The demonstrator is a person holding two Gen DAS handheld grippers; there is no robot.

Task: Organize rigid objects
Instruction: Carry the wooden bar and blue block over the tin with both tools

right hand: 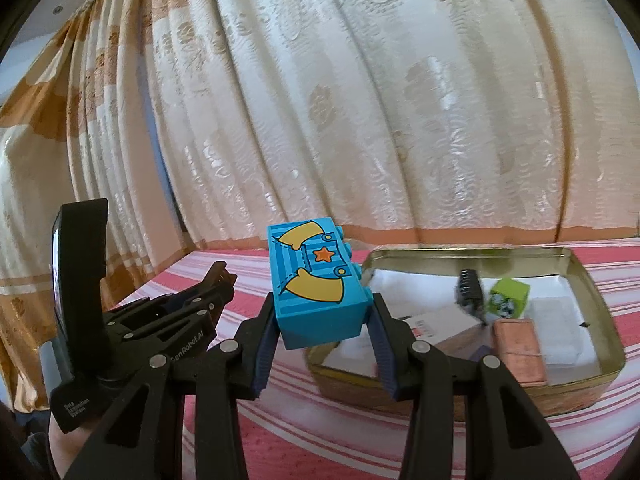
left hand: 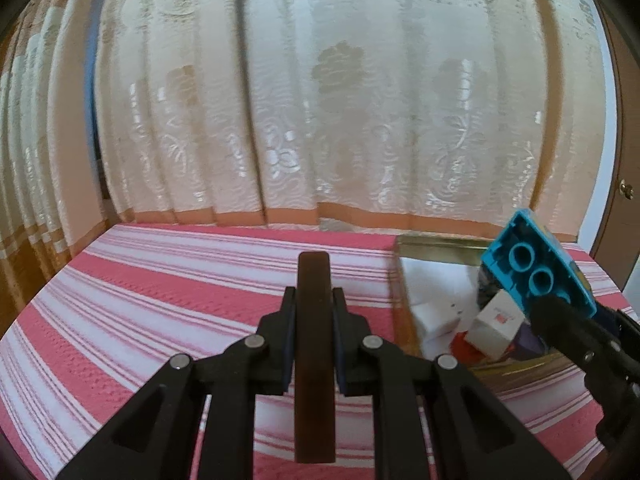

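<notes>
My left gripper (left hand: 314, 300) is shut on a dark brown flat wooden piece (left hand: 314, 344), held edge-on above the striped cloth. My right gripper (right hand: 322, 320) is shut on a blue toy brick (right hand: 316, 284) printed with yellow sleeves and an orange star, held in the air left of and just before the gold metal tin (right hand: 600, 320). In the left wrist view the brick (left hand: 536, 264) shows its hollow underside over the tin (left hand: 440, 246). The tin holds a green cube (right hand: 508, 296), a copper-pink block (right hand: 518, 350), a white box (left hand: 496, 330) and a black part (right hand: 470, 286).
A red-and-white striped cloth (left hand: 160, 292) covers the table. Cream patterned curtains (left hand: 320, 100) hang right behind its far edge. The left gripper body (right hand: 160, 320) stands at the left in the right wrist view. White paper (right hand: 560, 340) lines the tin.
</notes>
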